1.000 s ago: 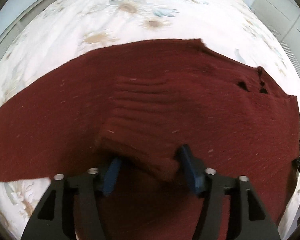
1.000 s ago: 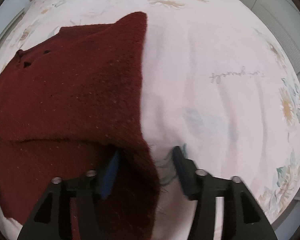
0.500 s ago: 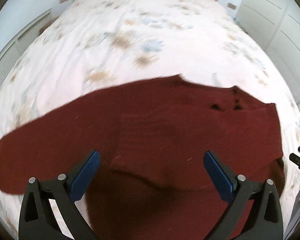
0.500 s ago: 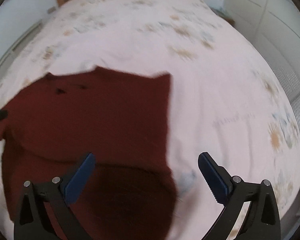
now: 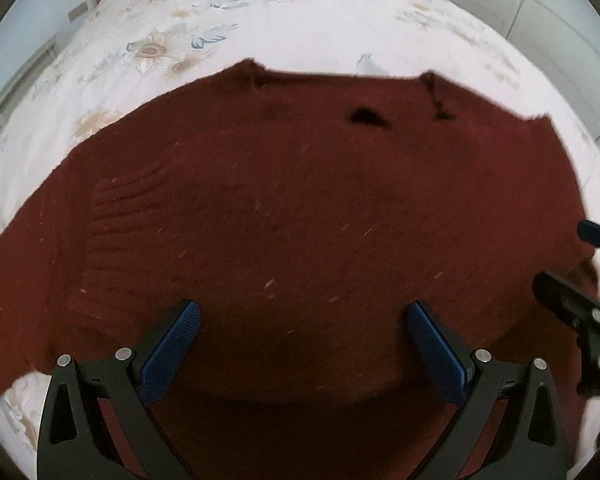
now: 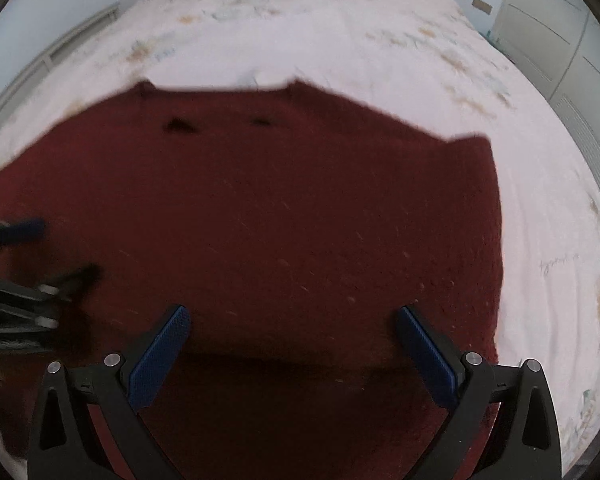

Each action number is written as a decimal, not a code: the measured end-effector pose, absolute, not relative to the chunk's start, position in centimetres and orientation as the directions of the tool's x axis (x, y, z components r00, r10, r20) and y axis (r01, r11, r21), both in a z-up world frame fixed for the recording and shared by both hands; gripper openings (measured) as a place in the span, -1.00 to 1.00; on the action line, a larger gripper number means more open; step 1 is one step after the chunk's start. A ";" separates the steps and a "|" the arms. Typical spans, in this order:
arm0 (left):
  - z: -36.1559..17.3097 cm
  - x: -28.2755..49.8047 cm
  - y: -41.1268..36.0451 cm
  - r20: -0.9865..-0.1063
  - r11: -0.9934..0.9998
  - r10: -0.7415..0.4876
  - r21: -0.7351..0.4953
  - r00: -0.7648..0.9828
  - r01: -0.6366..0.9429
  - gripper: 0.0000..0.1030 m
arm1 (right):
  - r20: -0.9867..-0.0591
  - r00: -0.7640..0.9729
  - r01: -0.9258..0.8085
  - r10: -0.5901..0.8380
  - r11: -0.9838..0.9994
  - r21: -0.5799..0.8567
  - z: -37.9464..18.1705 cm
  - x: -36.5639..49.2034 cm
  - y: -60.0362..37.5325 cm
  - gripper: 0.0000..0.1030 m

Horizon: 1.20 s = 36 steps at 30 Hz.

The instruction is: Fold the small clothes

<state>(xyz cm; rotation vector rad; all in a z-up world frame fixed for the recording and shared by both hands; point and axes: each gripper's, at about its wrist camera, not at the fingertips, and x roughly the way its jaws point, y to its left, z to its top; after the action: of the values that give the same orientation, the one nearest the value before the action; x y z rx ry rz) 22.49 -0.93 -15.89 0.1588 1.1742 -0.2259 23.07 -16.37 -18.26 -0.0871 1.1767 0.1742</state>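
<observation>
Now the dark red sweater [image 5: 300, 208] lies flat beneath both grippers' wide-spread, empty fingers [image 5: 172, 344].

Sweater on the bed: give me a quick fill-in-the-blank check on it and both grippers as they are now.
1. The sweater is dark ___.
2. It lies on a floral ___.
3. The left gripper has its fingers ___.
4. Between the right gripper fingers, ___ is gripped.

Answers: red; bedspread; open; nothing.

Bedspread [image 6: 300, 32] beyond sweater [image 6: 280, 220] bare; left gripper [image 6: 20, 248] crowds sweater's left side.
</observation>
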 end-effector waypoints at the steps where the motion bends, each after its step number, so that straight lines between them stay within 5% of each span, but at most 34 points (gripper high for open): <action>1: -16.0 22.2 -0.6 -0.921 0.964 -0.085 0.020 0.380 0.265 0.98 | -0.924 0.374 -0.175 0.079 0.984 0.013 -18.8 22.9 -17.0 0.99; 13: -17.0 22.1 4.2 -0.916 0.975 -0.110 -0.023 0.385 0.222 0.99 | -0.927 0.370 -0.045 0.056 0.998 0.043 -19.7 22.7 -23.9 0.99; 36: -18.2 20.6 0.8 -0.890 0.982 -0.058 0.031 0.452 0.187 0.99 | -0.895 0.441 -0.022 0.063 0.998 0.060 -21.0 20.7 -24.3 1.00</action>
<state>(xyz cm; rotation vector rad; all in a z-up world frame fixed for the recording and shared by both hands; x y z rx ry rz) 20.56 0.77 -18.22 0.1311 1.0927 -0.1516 20.70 -24.33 -20.97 0.0416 1.1134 0.0527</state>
